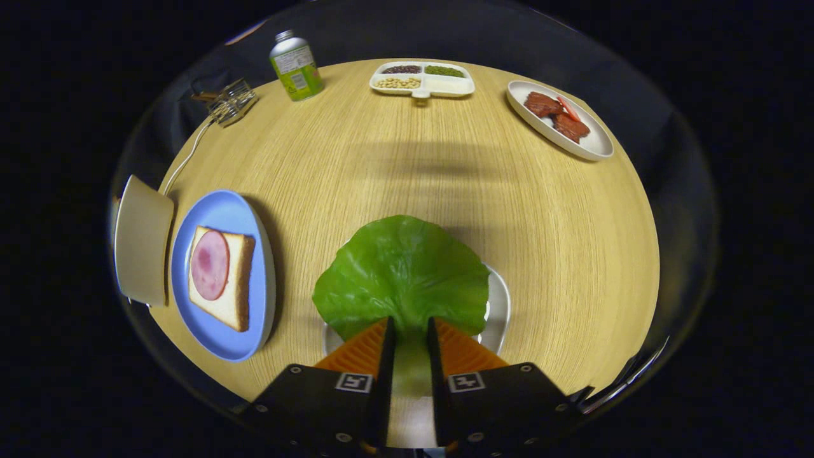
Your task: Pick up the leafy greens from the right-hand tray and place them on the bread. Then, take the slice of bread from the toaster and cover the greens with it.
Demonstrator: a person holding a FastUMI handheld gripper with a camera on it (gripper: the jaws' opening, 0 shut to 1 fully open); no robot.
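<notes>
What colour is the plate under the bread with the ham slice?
Light blue. The plate shows clearly in the gripper view, beside the leaf that the gripper grips.

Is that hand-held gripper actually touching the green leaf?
Touching. In the gripper view, the hand-held gripper has both fingers closed against the stem end of the leaf, which runs down between them above the white plate.

table (407, 159): matt wood grain | blue plate (222, 334): smooth, glossy | leafy greens (400, 273): waxy sheen
</notes>
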